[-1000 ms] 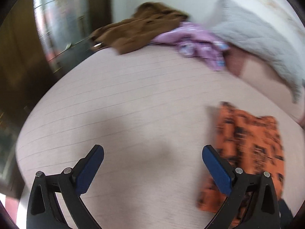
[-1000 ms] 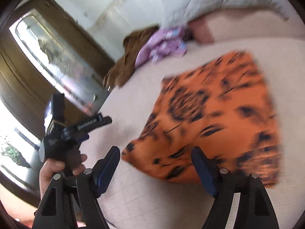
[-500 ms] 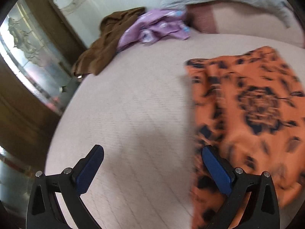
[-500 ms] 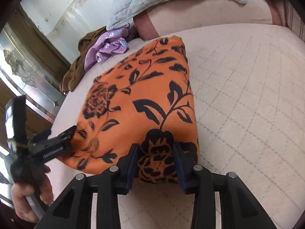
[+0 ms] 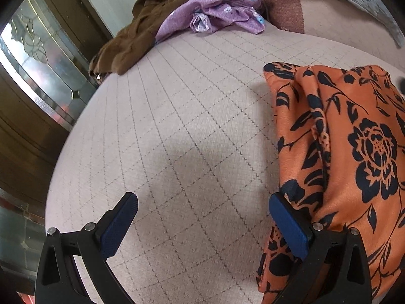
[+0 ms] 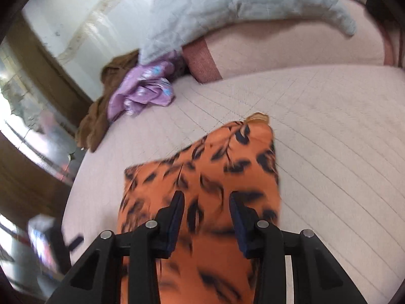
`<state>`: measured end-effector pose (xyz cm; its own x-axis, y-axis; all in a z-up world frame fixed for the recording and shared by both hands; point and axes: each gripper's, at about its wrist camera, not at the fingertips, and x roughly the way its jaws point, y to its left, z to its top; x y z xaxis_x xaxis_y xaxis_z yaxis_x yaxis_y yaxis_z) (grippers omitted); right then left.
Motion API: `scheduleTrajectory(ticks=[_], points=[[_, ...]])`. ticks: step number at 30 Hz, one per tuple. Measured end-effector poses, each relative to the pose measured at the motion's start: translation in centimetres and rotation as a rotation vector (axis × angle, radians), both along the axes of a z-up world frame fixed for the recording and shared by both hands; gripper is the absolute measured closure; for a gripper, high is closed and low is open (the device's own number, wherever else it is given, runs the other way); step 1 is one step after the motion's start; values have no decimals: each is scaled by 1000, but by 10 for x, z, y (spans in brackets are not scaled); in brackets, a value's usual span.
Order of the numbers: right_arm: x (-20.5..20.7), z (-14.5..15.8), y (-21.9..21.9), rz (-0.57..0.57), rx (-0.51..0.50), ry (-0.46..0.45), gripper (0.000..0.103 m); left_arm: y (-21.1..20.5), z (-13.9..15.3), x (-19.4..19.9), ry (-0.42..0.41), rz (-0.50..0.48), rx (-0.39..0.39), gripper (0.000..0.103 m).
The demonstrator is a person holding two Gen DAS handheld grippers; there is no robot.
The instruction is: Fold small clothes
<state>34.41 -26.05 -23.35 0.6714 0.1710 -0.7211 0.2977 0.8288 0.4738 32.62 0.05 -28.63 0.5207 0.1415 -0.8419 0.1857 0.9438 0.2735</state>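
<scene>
Cloth is the finding: my right gripper (image 6: 206, 217) now has its two pads pressed on the near edge of the orange flowered garment (image 6: 210, 174), where a second ago those jaws stood wide with the garment lying beyond them. In the right wrist view the garment runs from between the pads up to a raised corner at centre frame, its far part resting on the quilted bed cover (image 6: 329, 131); the motion blur there suggests the edge is being carried across. In the left wrist view the same garment fills the right side of the frame, bunched and folded back along a ridge, rather than spread flat as it was half a second earlier. My left gripper (image 5: 202, 225) stands wide open and empty over bare cover at lower centre, its right pad just beside the garment's edge; I cannot tell whether it touches. In my judgement a fold is under way, led by the right hand, and the left will be needed to pin or take the other corner. A brown garment (image 5: 131, 38) and a purple one (image 5: 220, 12) lie heaped at the upper part of the frame, untouched.
</scene>
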Motion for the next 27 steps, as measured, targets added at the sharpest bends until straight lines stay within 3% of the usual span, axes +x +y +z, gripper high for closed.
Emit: scheduleTrajectory(ticks=[6, 11, 17, 22, 24, 27], points=[[70, -45, -7, -38, 46, 183, 63, 8, -4, 11, 39, 4, -43, 0], [63, -18, 6, -24, -8, 153, 64, 29, 10, 14, 44, 35, -102, 0], [57, 15, 61, 140, 4, 78, 64, 35, 12, 5, 54, 1, -116, 0], [80, -15, 109, 217, -32, 171, 64, 36, 10, -6, 65, -23, -125, 0], [86, -31, 114, 196, -29, 201, 64, 33, 4, -5, 56, -14, -64, 0], [78, -26, 107, 165, 23, 152, 64, 25, -6, -3, 76, -19, -4, 0]])
